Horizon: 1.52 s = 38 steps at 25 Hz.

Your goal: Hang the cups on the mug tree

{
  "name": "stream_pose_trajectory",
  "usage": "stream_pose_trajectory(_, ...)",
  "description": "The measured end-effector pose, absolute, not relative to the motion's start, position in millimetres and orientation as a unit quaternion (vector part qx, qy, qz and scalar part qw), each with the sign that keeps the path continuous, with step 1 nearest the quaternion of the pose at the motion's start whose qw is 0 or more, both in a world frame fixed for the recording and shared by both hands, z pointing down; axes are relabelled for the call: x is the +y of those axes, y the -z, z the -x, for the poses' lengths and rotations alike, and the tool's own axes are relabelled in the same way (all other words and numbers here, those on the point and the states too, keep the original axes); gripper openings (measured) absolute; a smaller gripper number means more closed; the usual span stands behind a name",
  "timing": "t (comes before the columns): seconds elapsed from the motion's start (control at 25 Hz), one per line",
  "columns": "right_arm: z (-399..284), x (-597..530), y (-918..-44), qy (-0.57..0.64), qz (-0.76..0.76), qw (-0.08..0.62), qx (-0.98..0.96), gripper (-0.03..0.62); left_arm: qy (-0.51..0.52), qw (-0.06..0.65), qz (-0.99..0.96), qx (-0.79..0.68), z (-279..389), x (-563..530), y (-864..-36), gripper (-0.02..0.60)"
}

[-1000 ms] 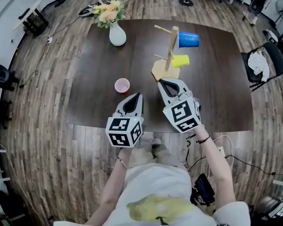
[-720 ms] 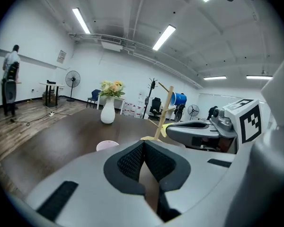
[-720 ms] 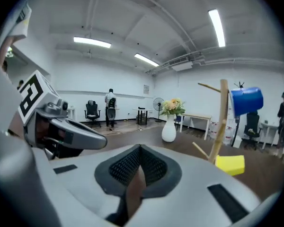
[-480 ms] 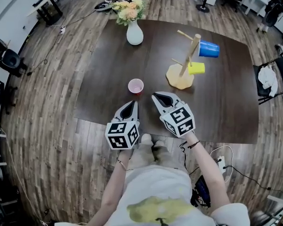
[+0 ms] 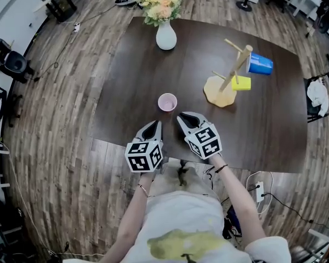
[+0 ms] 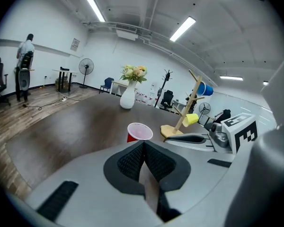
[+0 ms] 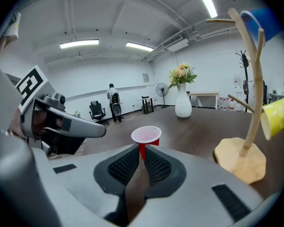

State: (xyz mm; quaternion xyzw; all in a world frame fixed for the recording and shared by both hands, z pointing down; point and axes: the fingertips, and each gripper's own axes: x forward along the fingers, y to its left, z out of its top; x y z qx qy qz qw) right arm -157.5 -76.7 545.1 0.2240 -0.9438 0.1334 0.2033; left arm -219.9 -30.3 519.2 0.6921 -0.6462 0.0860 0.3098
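Right gripper (image 7: 139,151): jaws closed tip to tip, nothing held, low over the near edge of the dark table (image 5: 126,75). Left gripper (image 6: 143,144): jaws likewise together, empty, just beside the right one. Red cup (image 5: 167,101), pink inside, stands upright on the table just beyond both sets of tips, untouched. Mug tree (image 5: 229,81) stands well to the right of it. Blue cup (image 5: 260,64) hangs on an upper peg, yellow cup (image 5: 241,83) on a lower one. White vase (image 5: 165,36) with flowers at the far side.
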Motion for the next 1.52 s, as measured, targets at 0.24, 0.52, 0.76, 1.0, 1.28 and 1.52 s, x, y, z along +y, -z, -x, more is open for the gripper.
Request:
stream_pose_trajectory(0.24,174.0,-86.4,-575.8,-0.144,-0.229,0.237,-0.933,0.039,-0.096,0.329,-0.686,-0.642,229.7,-33.1,-535.5,0.017)
stream_pose_trajectory(0.52,194.4,-92.0,-590.5,-0.14,-0.225,0.256,-0.93,0.202,-0.101,0.345,-0.677,-0.642,238.6,-34.1,-546.6,0.017)
stream_pose_trajectory(0.76,208.9,-96.5,-597.9,-0.136,-0.227,0.263,-0.928,0.291,-0.104,0.353,-0.672,-0.643,247.1,-36.8,-554.0,0.017)
stream_pose_trajectory(1.0,220.9,-108.1,-596.0,-0.122,-0.24,0.255,-0.929,0.329,-0.106,0.357,-0.671,-0.641,254.1,-43.7,-557.8,0.017)
stream_pose_trajectory(1.28,233.4,-114.1,-600.5,-0.121,-0.245,0.26,-0.926,0.334,-0.109,0.358,-0.676,-0.635,262.3,-51.4,-561.0,0.017)
stream_pose_trajectory(1.52,236.3,-120.0,-601.1,-0.125,-0.256,0.263,-0.922,0.331,-0.114,0.358,-0.679,-0.631,270.7,-56.2,-564.1,0.017)
